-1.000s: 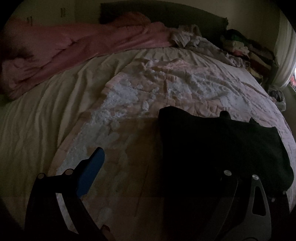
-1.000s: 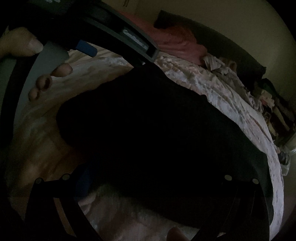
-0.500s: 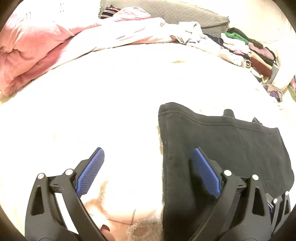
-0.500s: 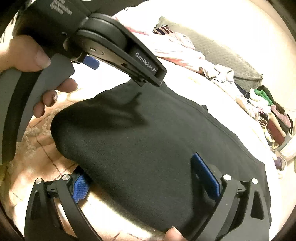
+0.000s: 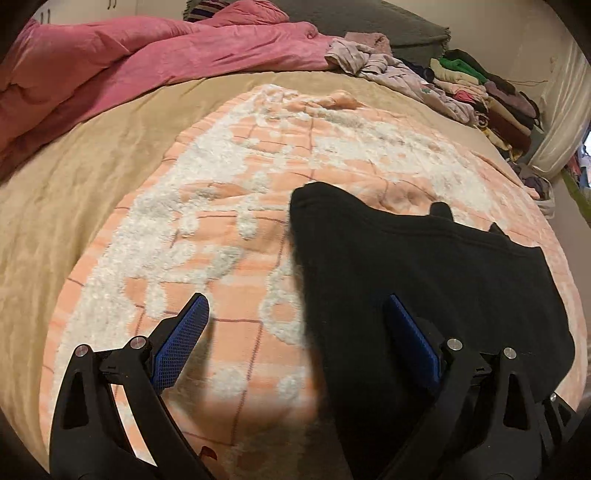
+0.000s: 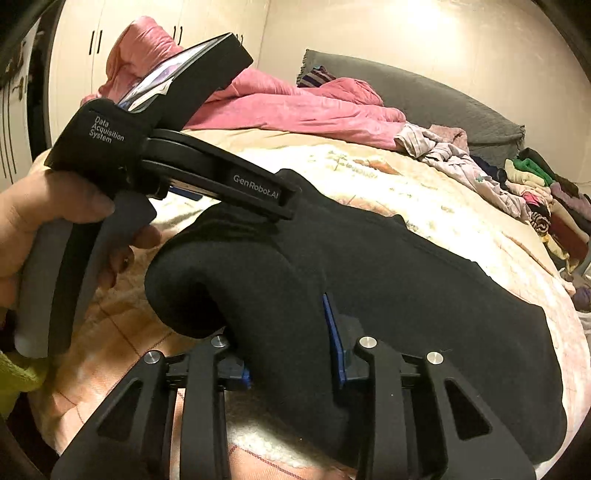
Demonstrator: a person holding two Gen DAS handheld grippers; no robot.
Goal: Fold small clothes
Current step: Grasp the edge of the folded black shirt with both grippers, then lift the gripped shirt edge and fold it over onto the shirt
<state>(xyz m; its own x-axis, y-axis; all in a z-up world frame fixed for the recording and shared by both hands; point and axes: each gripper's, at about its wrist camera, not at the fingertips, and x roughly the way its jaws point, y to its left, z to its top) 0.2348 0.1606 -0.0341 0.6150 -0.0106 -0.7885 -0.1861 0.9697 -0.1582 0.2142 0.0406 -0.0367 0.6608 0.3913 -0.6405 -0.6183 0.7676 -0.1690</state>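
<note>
A black garment (image 5: 424, 280) lies on an orange-and-white blanket (image 5: 221, 206) on the bed. My left gripper (image 5: 295, 332) is open above the garment's left edge; its right finger is over the black cloth, its left finger over the blanket. In the right wrist view, my right gripper (image 6: 288, 343) is shut on a bunched fold of the black garment (image 6: 424, 295) at its near left corner and lifts it slightly. The left gripper's body (image 6: 184, 173) shows there, held in a hand above the garment.
A pink duvet (image 5: 147, 55) lies bunched at the head of the bed. A pile of clothes (image 5: 476, 85) lines the far right edge. A grey headboard (image 6: 424, 96) and white wardrobe doors (image 6: 122, 29) stand behind. A tan sheet (image 5: 74, 173) covers the left side.
The lighting went from dark to overexposed to normal. My right gripper has closed on the garment's corner and bunched it up. The left gripper stays open over the garment's left edge.
</note>
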